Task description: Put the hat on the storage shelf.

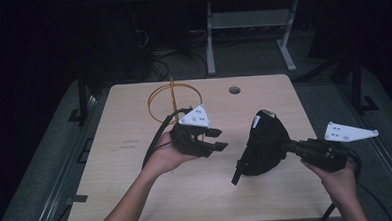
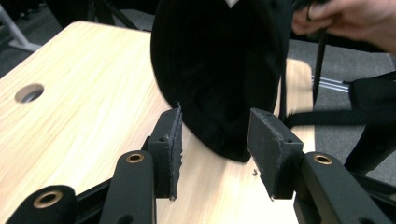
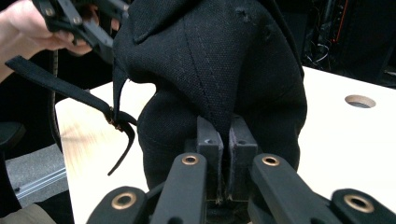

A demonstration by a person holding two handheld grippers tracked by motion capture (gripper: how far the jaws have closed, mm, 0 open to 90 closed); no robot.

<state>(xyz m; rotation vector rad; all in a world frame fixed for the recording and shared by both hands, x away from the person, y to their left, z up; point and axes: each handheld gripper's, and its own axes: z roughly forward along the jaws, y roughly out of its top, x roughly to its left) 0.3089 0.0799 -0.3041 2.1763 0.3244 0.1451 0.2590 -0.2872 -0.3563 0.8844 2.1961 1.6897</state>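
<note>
Fabric of the black cap (image 1: 263, 145) is pinched by the right claw (image 1: 287, 146), held level; strap end hanging downward; left claw (image 1: 216, 139) is spread, empty.

The black cap (image 3: 210, 70) is cut off by the top edge in both gripper views. The pinched fabric fold is hidden between the right gripper (image 3: 223, 140) pads. The strap (image 3: 60, 86) end, toward 9 o'clock, is blurred.
</note>
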